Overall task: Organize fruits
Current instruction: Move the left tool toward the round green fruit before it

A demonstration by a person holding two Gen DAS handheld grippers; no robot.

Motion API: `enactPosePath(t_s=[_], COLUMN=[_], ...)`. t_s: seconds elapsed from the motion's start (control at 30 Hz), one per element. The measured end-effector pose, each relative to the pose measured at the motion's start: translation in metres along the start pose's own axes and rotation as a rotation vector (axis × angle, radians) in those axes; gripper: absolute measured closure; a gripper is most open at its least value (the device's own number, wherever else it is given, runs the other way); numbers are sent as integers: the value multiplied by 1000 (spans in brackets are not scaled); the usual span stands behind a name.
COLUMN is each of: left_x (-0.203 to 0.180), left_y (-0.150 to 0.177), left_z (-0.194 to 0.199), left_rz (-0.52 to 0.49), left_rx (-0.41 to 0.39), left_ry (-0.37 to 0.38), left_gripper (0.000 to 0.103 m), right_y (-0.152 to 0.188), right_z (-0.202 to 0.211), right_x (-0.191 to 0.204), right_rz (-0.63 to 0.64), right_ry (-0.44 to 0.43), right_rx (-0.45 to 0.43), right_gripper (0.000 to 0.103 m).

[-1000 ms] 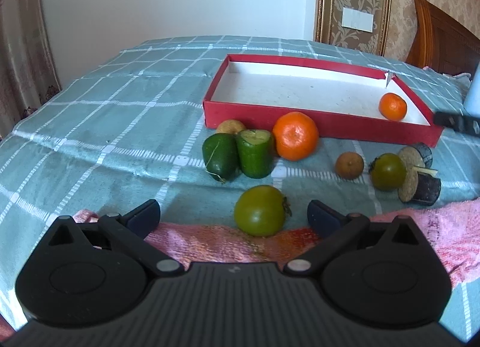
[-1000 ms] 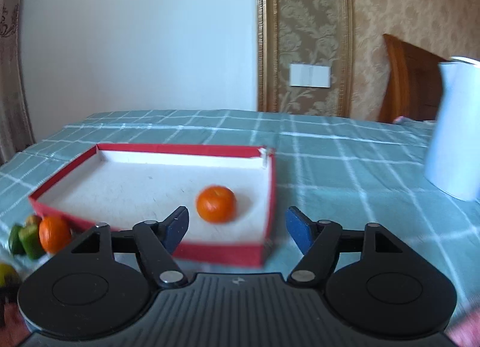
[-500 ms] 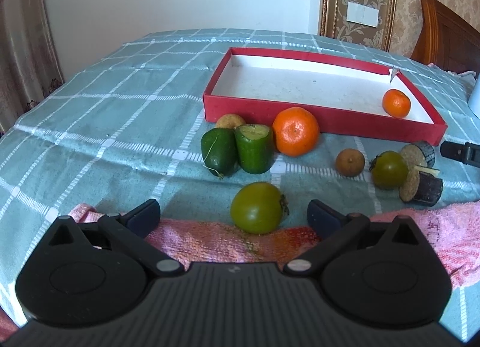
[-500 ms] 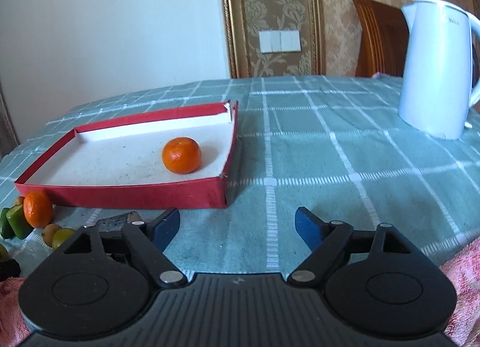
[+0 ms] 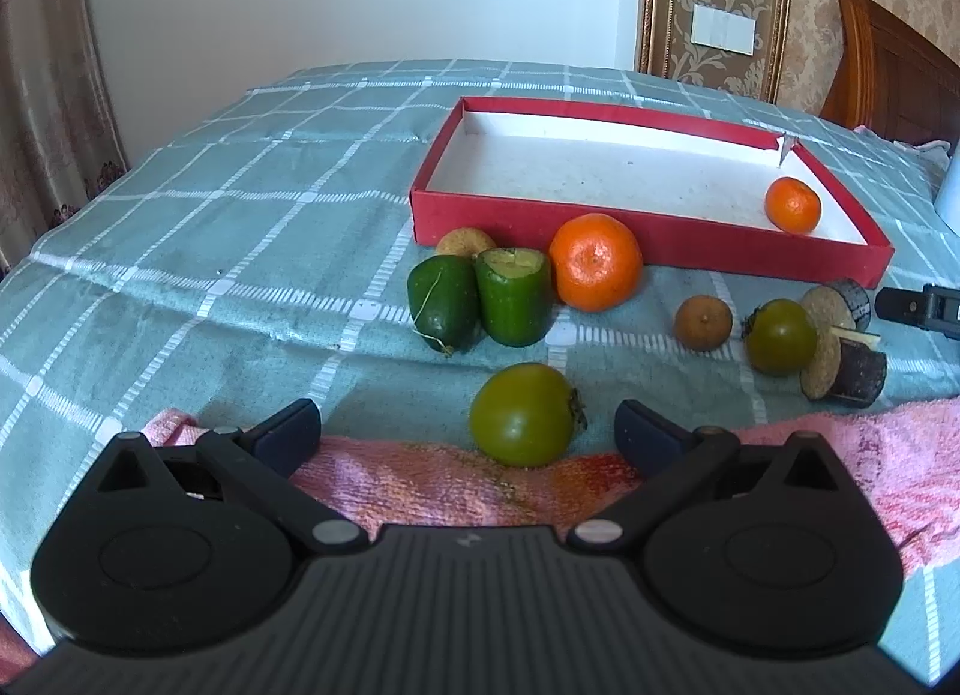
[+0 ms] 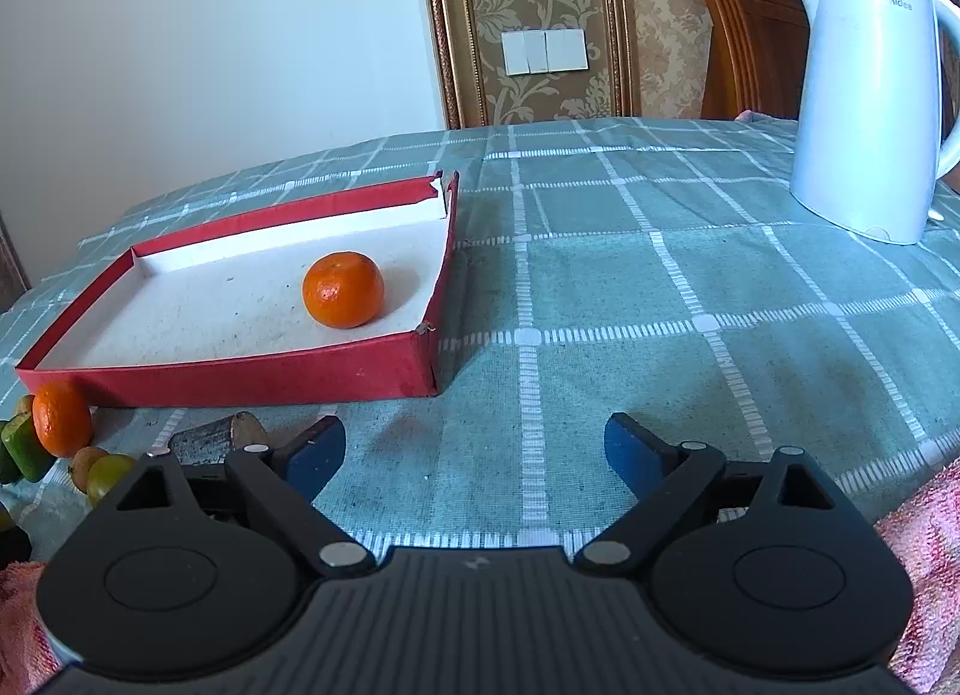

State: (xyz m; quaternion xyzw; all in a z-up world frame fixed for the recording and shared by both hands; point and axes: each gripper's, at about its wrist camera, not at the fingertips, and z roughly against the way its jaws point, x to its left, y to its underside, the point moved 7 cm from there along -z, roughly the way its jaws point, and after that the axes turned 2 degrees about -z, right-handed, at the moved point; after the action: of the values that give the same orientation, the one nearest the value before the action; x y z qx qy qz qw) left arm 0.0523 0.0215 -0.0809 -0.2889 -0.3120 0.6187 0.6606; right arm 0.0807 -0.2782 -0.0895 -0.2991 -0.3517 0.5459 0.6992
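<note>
A red tray (image 5: 648, 236) with a white floor holds one small orange (image 5: 792, 204), also in the right wrist view (image 6: 342, 289). In front of the tray lie a big orange (image 5: 595, 261), two green cucumber pieces (image 5: 480, 299), a tan fruit (image 5: 465, 242), a small brown fruit (image 5: 702, 322) and a green persimmon (image 5: 780, 336). Another green persimmon (image 5: 523, 414) lies between the fingers of my open, empty left gripper (image 5: 468, 431). My right gripper (image 6: 474, 452) is open and empty over bare cloth, right of the tray (image 6: 240, 374).
Two dark cut stem pieces (image 5: 843, 359) lie right of the fruits. A pink towel (image 5: 450, 479) lies along the near table edge. A white kettle (image 6: 870, 95) stands at the back right. A wooden chair (image 6: 744, 41) stands behind the table.
My right gripper has drawn back from the tray and swung right, bringing the kettle into view. My left gripper has barely moved.
</note>
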Motion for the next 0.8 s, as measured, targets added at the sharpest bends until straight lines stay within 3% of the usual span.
enactPosePath(t_s=[0.8], left_x=[-3], left_y=[1], left_z=[0], left_rz=[-21], left_rx=[-15], left_ry=[9], left_gripper=[0], right_y=[0], right_z=[0], right_x=[-1], right_rz=[2], right_ry=[6], right_rx=[0], right_gripper=[9])
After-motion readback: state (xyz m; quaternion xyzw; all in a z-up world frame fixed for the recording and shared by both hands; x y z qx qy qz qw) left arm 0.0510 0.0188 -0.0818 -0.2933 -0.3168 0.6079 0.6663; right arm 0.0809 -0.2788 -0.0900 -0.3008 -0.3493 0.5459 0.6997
